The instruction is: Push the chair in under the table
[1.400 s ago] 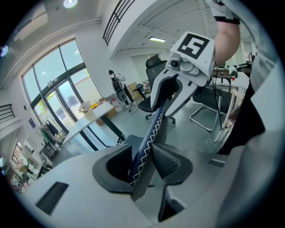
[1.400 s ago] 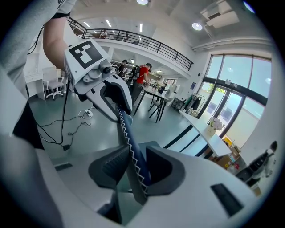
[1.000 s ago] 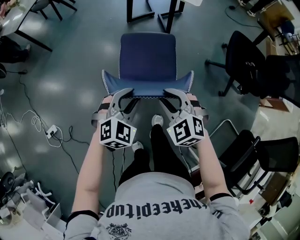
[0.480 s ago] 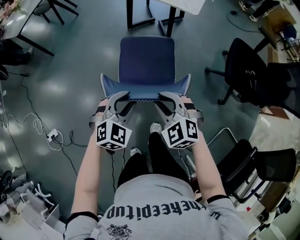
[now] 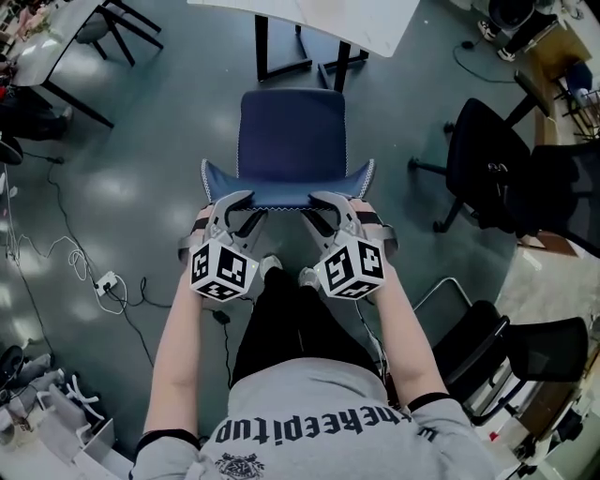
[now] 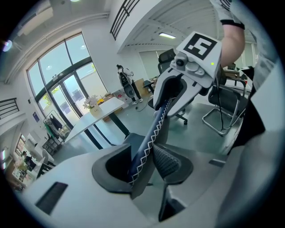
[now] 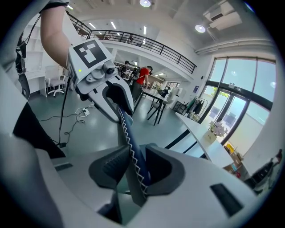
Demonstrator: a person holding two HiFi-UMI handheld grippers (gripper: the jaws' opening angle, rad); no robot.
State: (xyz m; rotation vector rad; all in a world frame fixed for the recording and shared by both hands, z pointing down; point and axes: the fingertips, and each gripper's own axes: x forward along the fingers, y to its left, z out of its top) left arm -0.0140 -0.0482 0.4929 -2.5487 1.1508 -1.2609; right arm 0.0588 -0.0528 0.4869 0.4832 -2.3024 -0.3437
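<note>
**Chair backrest straddled by both tools, seat just short of the table**

Chair [image 5: 291, 131] stands on the grey floor [image 5: 141, 141], its blue seat facing the white table [image 5: 309, 14] and not yet under the top. The left tool [image 5: 248, 204] and right tool [image 5: 317, 204] sit on the backrest [image 5: 286, 192], one near each end of its stitched top edge. Each tool's jaws are spread, with the edge running between them. It lies against one pad, with a dark gap on the other side.
</note>
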